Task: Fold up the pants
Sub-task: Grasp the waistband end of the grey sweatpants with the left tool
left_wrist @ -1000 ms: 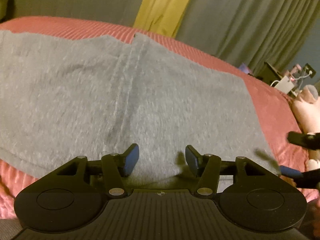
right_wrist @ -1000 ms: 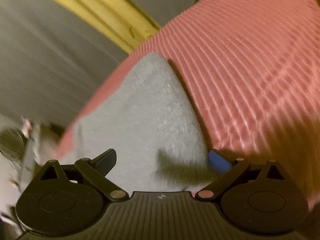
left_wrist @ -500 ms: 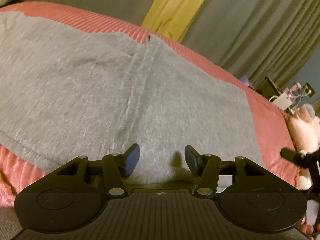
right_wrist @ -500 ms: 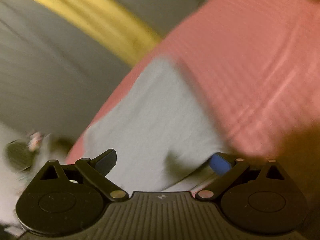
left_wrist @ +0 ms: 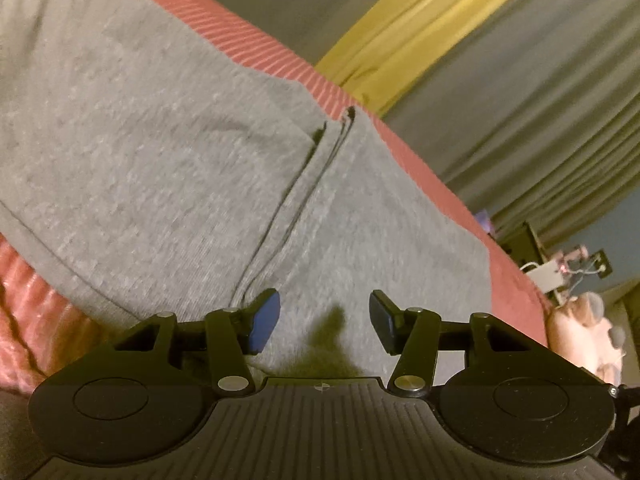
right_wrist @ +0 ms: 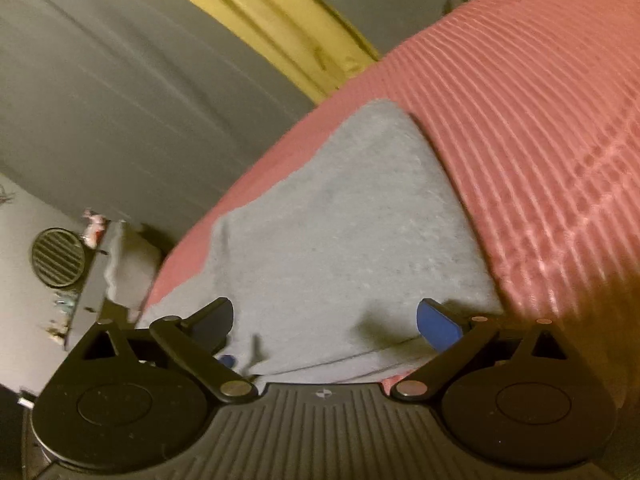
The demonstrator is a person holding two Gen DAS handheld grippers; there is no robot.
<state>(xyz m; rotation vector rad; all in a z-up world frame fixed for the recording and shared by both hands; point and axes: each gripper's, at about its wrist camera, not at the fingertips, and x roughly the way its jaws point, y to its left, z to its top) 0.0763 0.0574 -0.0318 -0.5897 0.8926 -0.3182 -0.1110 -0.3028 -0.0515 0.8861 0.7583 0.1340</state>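
Observation:
Grey pants [left_wrist: 168, 152] lie flat on a pink ribbed bedspread [left_wrist: 248, 48], a stitched seam [left_wrist: 304, 184] running down their middle. My left gripper [left_wrist: 324, 320] is open and empty, low over the near edge of the pants just right of the seam. In the right wrist view the pants [right_wrist: 344, 232] end in a rounded corner on the bedspread [right_wrist: 540, 120]. My right gripper [right_wrist: 324, 320] is open wide over the near hem, holding nothing.
Grey and yellow curtains [left_wrist: 460, 40] hang behind the bed. A pink plush toy [left_wrist: 588, 332] and a cluttered stand [left_wrist: 560, 272] sit at the right. A round vent [right_wrist: 58, 258] and a dark shelf [right_wrist: 92, 288] show left in the right wrist view.
The left gripper has tilted and shifted right along the pants' near edge; the seam now lies to its left. The right gripper has stayed over the hem, still open.

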